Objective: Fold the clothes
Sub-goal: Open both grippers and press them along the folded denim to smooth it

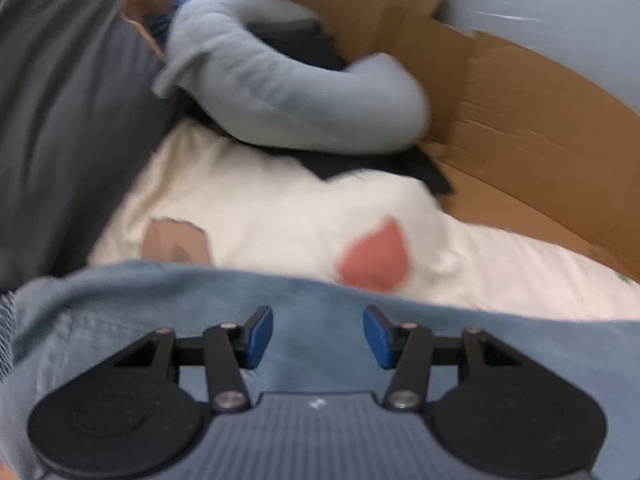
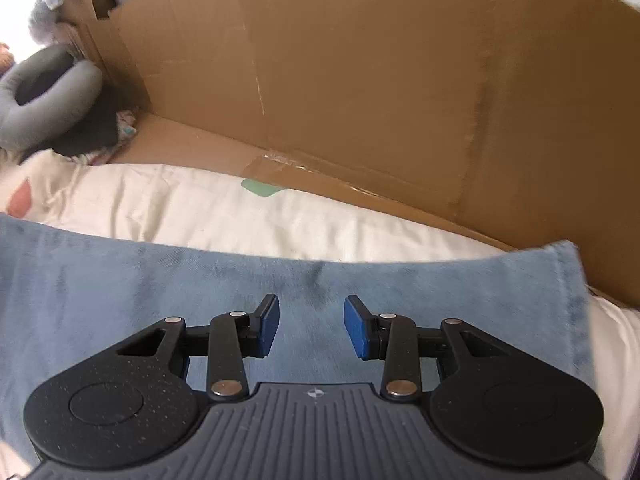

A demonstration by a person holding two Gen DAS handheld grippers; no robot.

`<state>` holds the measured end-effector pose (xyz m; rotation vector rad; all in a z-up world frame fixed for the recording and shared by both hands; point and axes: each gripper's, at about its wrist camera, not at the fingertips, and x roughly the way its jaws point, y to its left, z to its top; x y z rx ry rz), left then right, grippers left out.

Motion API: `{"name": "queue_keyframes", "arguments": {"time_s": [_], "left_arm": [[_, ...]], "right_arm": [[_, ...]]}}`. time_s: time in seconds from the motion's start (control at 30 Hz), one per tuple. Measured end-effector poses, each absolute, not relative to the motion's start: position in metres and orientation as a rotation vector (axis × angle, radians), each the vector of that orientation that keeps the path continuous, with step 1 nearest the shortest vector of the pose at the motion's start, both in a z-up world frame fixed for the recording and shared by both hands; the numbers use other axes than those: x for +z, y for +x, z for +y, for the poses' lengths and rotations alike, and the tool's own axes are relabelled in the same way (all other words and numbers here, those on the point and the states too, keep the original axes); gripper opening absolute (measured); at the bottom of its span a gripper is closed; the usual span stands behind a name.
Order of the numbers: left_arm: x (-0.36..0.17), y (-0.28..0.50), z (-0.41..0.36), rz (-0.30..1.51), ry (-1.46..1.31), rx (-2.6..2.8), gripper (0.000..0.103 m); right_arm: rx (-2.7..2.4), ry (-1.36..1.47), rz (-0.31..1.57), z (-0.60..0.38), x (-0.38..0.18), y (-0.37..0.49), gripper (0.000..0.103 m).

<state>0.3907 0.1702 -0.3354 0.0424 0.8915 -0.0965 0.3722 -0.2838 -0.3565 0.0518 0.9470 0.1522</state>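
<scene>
I can read no writing anywhere. Both my tools, left tool (image 1: 318, 336) and right tool (image 2: 312, 328), stand wide apart, gripping nothing, over one light blue denim garment (image 2: 280, 280) spread on the cream printed bedsheet (image 2: 200, 208). One brown cardboard box wall (image 2: 340, 80) rises at twelve o'clock; one grey curved cushion (image 1: 280, 92) lies at eleven.

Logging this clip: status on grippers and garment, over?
Left gripper open, right gripper open, both empty. Blue denim garment flat on white bedding. Cardboard wall close behind, grey neck pillow left.
</scene>
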Motion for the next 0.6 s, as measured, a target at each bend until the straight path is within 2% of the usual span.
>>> {"name": "queue_keyframes", "arguments": {"time_s": [0.33,0.6], "left_arm": [[-0.34,0.324,0.094,0.927,0.03,-0.258,0.054],[-0.333,0.297,0.024,0.929,0.015,-0.406,0.055]], "right_arm": [[0.085,0.028,0.93,-0.333,-0.318,0.3,0.044],[0.049,0.075,0.97,-0.366,-0.317,0.234,0.044]]}}
